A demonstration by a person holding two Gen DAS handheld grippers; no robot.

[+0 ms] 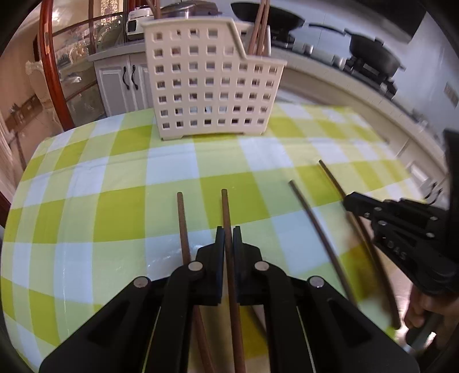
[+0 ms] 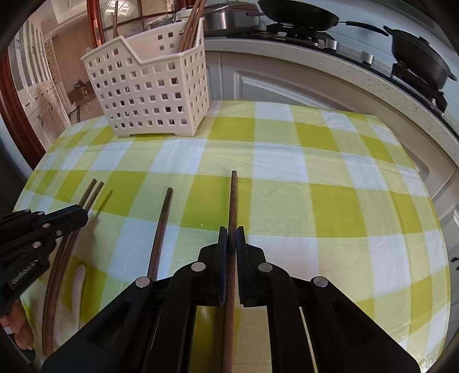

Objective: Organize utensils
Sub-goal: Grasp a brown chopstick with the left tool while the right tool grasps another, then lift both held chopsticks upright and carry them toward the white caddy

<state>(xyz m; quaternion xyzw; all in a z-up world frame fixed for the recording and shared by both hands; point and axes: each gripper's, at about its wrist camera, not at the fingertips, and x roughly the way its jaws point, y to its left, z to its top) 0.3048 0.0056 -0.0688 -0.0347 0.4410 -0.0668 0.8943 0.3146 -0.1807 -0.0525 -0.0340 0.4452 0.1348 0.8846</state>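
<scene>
A cream perforated utensil basket (image 1: 212, 83) stands at the table's far side with several brown chopsticks in it; it also shows in the right wrist view (image 2: 149, 89). My left gripper (image 1: 228, 232) is shut on a brown chopstick (image 1: 225, 209), with a second chopstick (image 1: 182, 223) lying just left of it. My right gripper (image 2: 231, 232) is shut on another brown chopstick (image 2: 233, 198), with a loose chopstick (image 2: 162, 223) to its left. Each gripper shows in the other's view, the right one (image 1: 348, 202) and the left one (image 2: 83, 215).
The table has a green and white checked cloth (image 1: 120, 183). Behind it runs a counter with a stove and black pans (image 2: 298, 13). A white cabinet (image 1: 120, 83) stands at the back left. A white spoon-like handle (image 2: 79, 284) lies on the cloth.
</scene>
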